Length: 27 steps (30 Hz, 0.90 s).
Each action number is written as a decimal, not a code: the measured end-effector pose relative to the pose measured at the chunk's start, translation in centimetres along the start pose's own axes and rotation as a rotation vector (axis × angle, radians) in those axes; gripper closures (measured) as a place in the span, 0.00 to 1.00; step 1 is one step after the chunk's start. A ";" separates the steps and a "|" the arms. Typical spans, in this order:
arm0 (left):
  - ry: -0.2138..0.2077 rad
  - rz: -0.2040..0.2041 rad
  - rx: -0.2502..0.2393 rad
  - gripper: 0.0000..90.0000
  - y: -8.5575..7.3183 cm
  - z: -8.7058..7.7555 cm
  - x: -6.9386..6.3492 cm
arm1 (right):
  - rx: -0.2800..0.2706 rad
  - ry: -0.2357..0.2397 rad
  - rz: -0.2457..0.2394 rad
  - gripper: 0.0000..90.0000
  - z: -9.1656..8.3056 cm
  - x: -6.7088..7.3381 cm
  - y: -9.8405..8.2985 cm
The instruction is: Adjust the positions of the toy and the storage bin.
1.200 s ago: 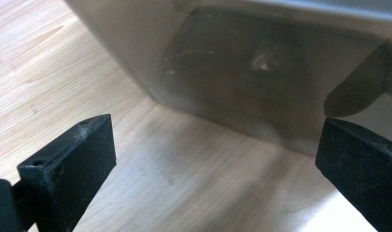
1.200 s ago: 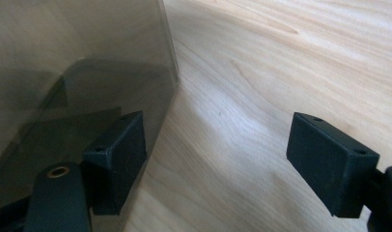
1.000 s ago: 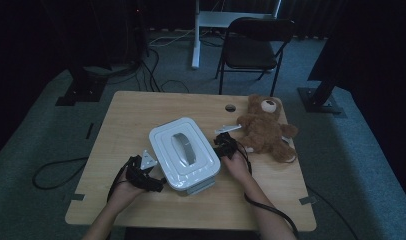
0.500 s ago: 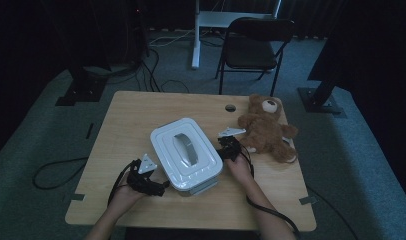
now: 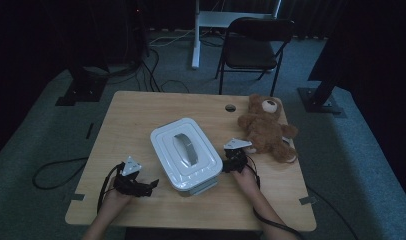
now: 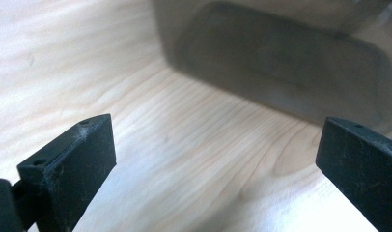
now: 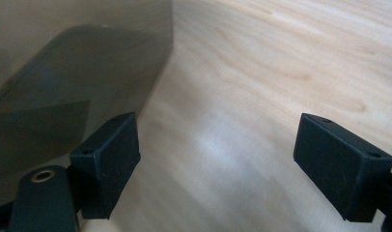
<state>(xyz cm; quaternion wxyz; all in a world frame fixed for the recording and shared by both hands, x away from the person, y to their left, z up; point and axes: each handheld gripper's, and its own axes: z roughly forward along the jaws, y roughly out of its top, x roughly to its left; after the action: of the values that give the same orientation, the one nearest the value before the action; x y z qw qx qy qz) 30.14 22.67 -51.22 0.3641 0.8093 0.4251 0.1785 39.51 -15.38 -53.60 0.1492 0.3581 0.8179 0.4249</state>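
A dim room surrounds the wooden table [image 5: 141, 115], where the left tool [image 5: 150, 186] rests near the left, jaws wide apart and empty. The white lidded box [image 5: 186, 152] sits at the centre. Just right of it, the right tool [image 5: 230, 164] has just been opening, with nothing between its jaws, and a teddy bear [image 5: 265, 127] lies far right.

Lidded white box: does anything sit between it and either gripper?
Nothing visible does. The left gripper and right gripper flank the lidded white box, jaws open, with bare table before each. The teddy bear lies beyond the right gripper.
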 end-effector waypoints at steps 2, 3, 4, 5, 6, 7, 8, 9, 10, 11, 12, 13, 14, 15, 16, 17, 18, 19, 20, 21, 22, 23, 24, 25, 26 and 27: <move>0.031 0.025 0.011 0.01 -0.2 -0.4 0.2 | 0.006 0.014 -0.022 0.17 -0.7 0.3 -0.7; 0.041 0.033 0.019 0.01 -0.2 -0.6 0.3 | 0.006 0.009 -0.033 0.16 -1.1 0.5 -1.1; 0.041 0.033 0.019 0.01 -0.2 -0.6 0.3 | 0.006 0.009 -0.033 0.16 -1.1 0.5 -1.1; 0.050 0.027 0.020 0.01 -0.3 -0.8 0.4 | 0.007 -0.002 -0.038 0.16 -1.4 0.6 -1.5; 0.051 0.003 0.019 0.01 -0.4 -1.1 0.8 | 0.007 -0.008 -0.030 0.16 -1.9 0.6 -2.0; 0.056 -0.005 0.019 0.01 -0.4 -1.2 1.0 | 0.018 -0.012 -0.015 0.16 -2.5 0.4 -2.8; 0.064 -0.012 0.020 0.01 -0.4 -1.4 1.1 | 0.021 -0.018 -0.007 0.16 -2.9 0.2 -3.2; 0.069 -0.017 0.020 0.01 -0.4 -1.6 1.3 | 0.023 -0.022 0.001 0.16 -3.3 0.1 -3.5; 0.077 -0.022 0.019 0.01 -0.3 -1.8 1.4 | 0.024 -0.026 0.007 0.16 -3.8 0.0 -3.8; 0.082 -0.026 0.016 0.01 -0.3 -2.0 1.5 | 0.023 -0.038 0.012 0.16 -4.3 -0.1 -4.2; 0.081 -0.032 0.009 0.01 -0.2 -2.2 1.6 | 0.025 -0.053 0.018 0.16 -4.8 -0.3 -4.5; 0.081 -0.039 0.007 0.01 -0.2 -2.5 1.6 | 0.019 -0.060 0.026 0.16 -5.4 -0.4 -4.9; 0.081 -0.045 0.003 0.01 -0.1 -2.7 1.7 | 0.018 -0.065 0.038 0.16 -5.9 -0.6 -5.2; 0.080 -0.045 -0.002 0.01 0.0 -2.9 1.7 | 0.018 -0.080 0.043 0.16 -6.4 -0.8 -5.6; 0.082 -0.050 -0.005 0.01 0.2 -3.2 1.7 | 0.023 -0.094 0.051 0.16 -6.9 -1.0 -5.9; 0.081 -0.048 -0.008 0.01 0.4 -3.5 1.6 | 0.026 -0.102 0.054 0.16 -7.4 -1.3 -6.2; 0.087 -0.041 -0.019 0.01 0.8 -4.0 1.4 | 0.021 -0.113 0.062 0.16 -7.9 -1.5 -6.6; 0.087 -0.041 -0.019 0.01 0.8 -4.0 1.4 | 0.021 -0.113 0.062 0.16 -7.9 -1.5 -6.6; 0.096 -0.038 -0.021 0.01 1.1 -4.3 1.3 | 0.025 -0.130 0.088 0.16 -8.9 -2.1 -7.3; 0.096 -0.038 -0.021 0.01 1.1 -4.3 1.3 | 0.025 -0.130 0.088 0.16 -8.9 -2.1 -7.3; 0.103 -0.033 -0.023 0.01 1.5 -4.6 1.1 | 0.028 -0.139 0.100 0.16 -9.1 -2.2 -7.6; 0.104 -0.025 -0.029 0.01 2.0 -5.0 0.7 | 0.030 -0.154 0.110 0.16 -9.5 -2.5 -8.0; 0.103 -0.019 -0.032 0.01 2.2 -5.2 0.6 | 0.033 -0.160 0.123 0.16 -10.0 -2.7 -8.5; 0.102 -0.015 -0.038 0.01 2.5 -5.4 0.3 | 0.033 -0.169 0.122 0.16 -10.2 -2.7 -8.6; 0.101 -0.011 -0.041 0.01 2.7 -5.5 0.1 | 0.037 -0.184 0.117 0.16 -10.4 -2.8 -8.8; 0.100 -0.007 -0.046 0.01 3.0 -5.7 -0.1 | 0.041 -0.181 0.115 0.15 -10.6 -2.8 -9.0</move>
<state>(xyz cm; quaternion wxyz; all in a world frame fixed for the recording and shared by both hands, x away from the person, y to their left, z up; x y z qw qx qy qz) 28.38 23.96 -45.20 0.3615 0.7894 0.4412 0.2273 31.57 -27.02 -54.67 0.1903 0.4445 0.7877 0.3817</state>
